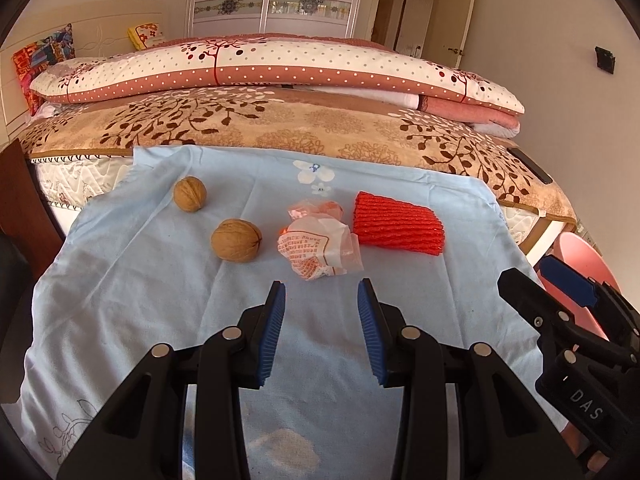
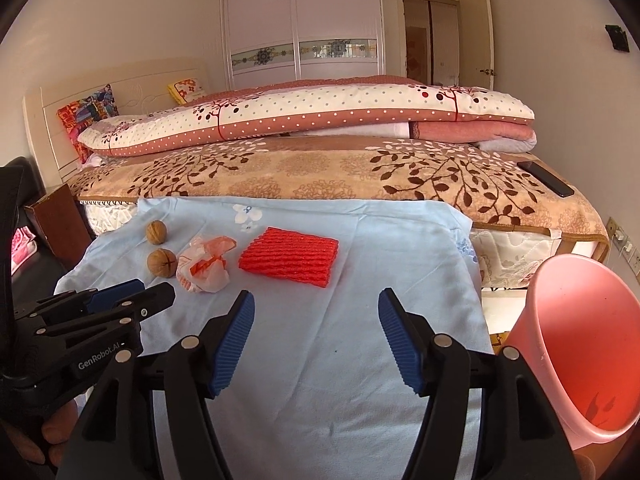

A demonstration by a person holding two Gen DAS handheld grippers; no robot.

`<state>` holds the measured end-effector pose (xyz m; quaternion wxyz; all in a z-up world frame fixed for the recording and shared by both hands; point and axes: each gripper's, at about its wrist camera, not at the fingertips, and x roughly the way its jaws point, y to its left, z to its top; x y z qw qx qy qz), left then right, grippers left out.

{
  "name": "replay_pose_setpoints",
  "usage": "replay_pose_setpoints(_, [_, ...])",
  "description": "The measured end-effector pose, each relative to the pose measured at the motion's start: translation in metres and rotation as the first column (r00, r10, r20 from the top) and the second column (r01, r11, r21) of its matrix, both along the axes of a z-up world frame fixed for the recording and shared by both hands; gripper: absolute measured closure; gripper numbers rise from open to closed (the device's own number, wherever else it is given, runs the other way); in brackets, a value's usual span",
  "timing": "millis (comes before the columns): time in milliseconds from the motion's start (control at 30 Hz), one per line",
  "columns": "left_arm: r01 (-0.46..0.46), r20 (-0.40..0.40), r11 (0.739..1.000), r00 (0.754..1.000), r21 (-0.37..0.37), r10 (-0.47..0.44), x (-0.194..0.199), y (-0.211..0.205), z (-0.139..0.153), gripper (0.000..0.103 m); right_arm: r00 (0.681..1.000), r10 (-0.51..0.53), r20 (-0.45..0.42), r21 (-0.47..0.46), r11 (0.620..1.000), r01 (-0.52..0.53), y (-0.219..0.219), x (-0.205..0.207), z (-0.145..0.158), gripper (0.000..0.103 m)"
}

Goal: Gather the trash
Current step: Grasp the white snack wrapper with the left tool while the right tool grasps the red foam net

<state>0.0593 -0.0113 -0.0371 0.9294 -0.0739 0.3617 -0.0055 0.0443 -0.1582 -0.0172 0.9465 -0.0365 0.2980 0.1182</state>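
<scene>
On a light blue cloth (image 1: pixel 160 280) lie a crumpled white and orange wrapper (image 1: pixel 318 244), a folded red foam net (image 1: pixel 398 224) to its right, and two walnuts (image 1: pixel 237 240) (image 1: pixel 190 193) to its left. My left gripper (image 1: pixel 322 292) is open and empty, just short of the wrapper. My right gripper (image 2: pixel 316 304) is open and empty, nearer than the red net (image 2: pixel 290 260). The wrapper (image 2: pixel 206 268) and walnuts (image 2: pixel 162 263) lie to its left. A pink bin (image 2: pixel 580 344) stands at the right, beside the cloth.
A bed with a brown leaf-pattern blanket (image 2: pixel 320 172) and folded quilts (image 2: pixel 320 116) runs behind the cloth. A black phone (image 2: pixel 546 178) lies on the blanket at the right. Each gripper shows at the edge of the other's view.
</scene>
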Motion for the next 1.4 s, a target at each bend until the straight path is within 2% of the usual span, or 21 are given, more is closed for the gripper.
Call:
replay_pose_setpoints(67, [-0.003,-0.005,1.0,1.0,0.002,0.003,0.002,0.006,0.0,0.065,1.0,0.002,-0.011,0.013,1.0,-0.002,-0.001,0.001,-0.001,0.039])
replay_pose_setpoints(200, [0.006,-0.025,0.997,1.0,-0.081,-0.008,0.014,0.023,0.005,0.065,0.999,0.011,-0.039,0.018,1.0,-0.01,-0.001,0.005,-0.004,0.039])
replay_pose_setpoints(400, [0.015,-0.022,0.982,1.0,-0.187,-0.019,0.03,0.024,0.018,0.065,0.996,0.047,-0.07,0.023,0.999,-0.045,0.003,0.007,-0.008,0.039])
replay_pose_setpoints(500, [0.016,-0.022,0.99,1.0,-0.142,-0.019,0.039,0.011,0.019,0.065,0.995,0.045,-0.085,0.026,0.999,-0.043,0.003,0.009,-0.009,0.039])
replay_pose_setpoints(633, [-0.016,-0.065,0.996,0.998,-0.087,0.01,0.051,0.003,0.009,0.065,0.995,0.032,-0.093,0.03,0.999,-0.029,0.001,0.011,-0.01,0.039])
replay_pose_setpoints(800, [-0.049,-0.13,0.995,0.991,-0.087,0.038,0.051,0.012,-0.012,0.065,0.995,0.046,-0.088,0.015,0.999,-0.044,0.0,0.019,-0.007,0.039])
replay_pose_setpoints(1067, [-0.063,-0.112,0.992,0.992,-0.114,0.05,0.044,0.03,-0.018,0.066,0.995,0.048,-0.085,0.064,0.997,-0.043,-0.002,0.053,0.009,0.039])
replay_pose_setpoints(1100, [-0.061,-0.104,0.992,0.993,-0.114,0.049,0.044,0.031,-0.017,0.067,0.995,0.049,-0.088,0.07,0.997,-0.043,-0.001,0.059,0.01,0.039])
replay_pose_setpoints(1167, [-0.048,-0.094,0.992,0.995,-0.117,0.037,0.044,0.032,-0.016,0.085,0.994,0.048,-0.103,0.083,0.996,-0.04,0.0,0.07,0.009,0.039])
replay_pose_setpoints(1233, [-0.04,-0.088,0.992,0.996,-0.118,0.03,0.044,0.033,-0.016,0.093,0.991,0.051,-0.127,0.104,0.994,-0.038,0.0,0.081,0.006,0.039])
replay_pose_setpoints(1400, [-0.041,-0.071,0.992,0.997,-0.123,0.033,0.042,0.038,-0.016,0.099,0.984,0.042,-0.175,0.117,0.993,-0.021,0.002,0.102,-0.007,0.037])
